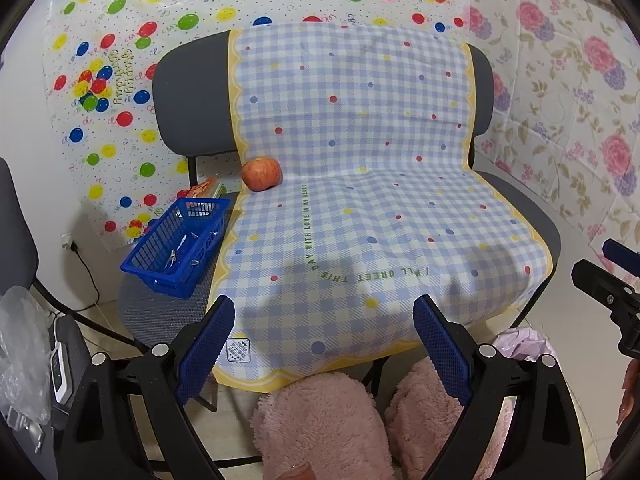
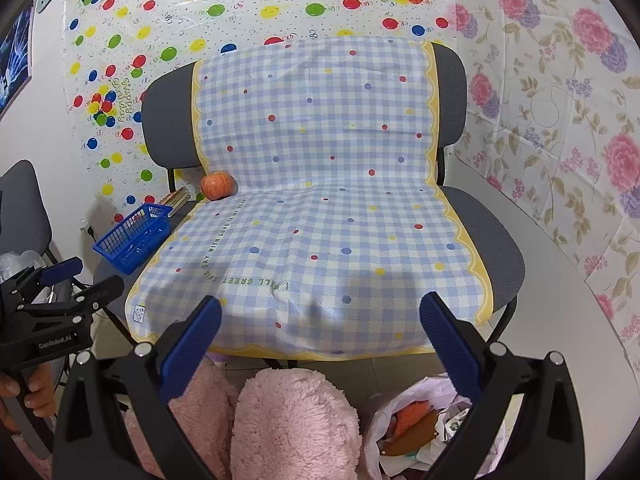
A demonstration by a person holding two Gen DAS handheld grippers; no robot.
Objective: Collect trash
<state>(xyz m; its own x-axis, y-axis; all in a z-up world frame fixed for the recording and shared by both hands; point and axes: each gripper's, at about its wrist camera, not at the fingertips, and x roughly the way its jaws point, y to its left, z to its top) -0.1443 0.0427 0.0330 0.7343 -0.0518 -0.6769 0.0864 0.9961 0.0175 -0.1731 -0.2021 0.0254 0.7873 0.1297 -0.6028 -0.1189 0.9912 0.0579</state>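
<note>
Both grippers empty, jaws spread wide before the gingham-covered grey chair (image 2: 492, 236).
Left gripper (image 1: 324, 336) and right gripper (image 2: 320, 330) hover near; the round red apple (image 2: 217, 186) sits far left, the white plastic trash bag (image 2: 416, 428) near right; any pickup should approach squarely.

Matt checked cloth (image 2: 320, 200), blue plastic basket (image 1: 180, 240), fluffy pink slippers (image 2: 296, 420).

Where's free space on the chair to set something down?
Nearly all of the checked cloth is bare, from the apple at its back-left corner across to the right edge and forward to the front hem. Crowded: the left strip of seat, taken by the blue basket and packets behind it.
</note>
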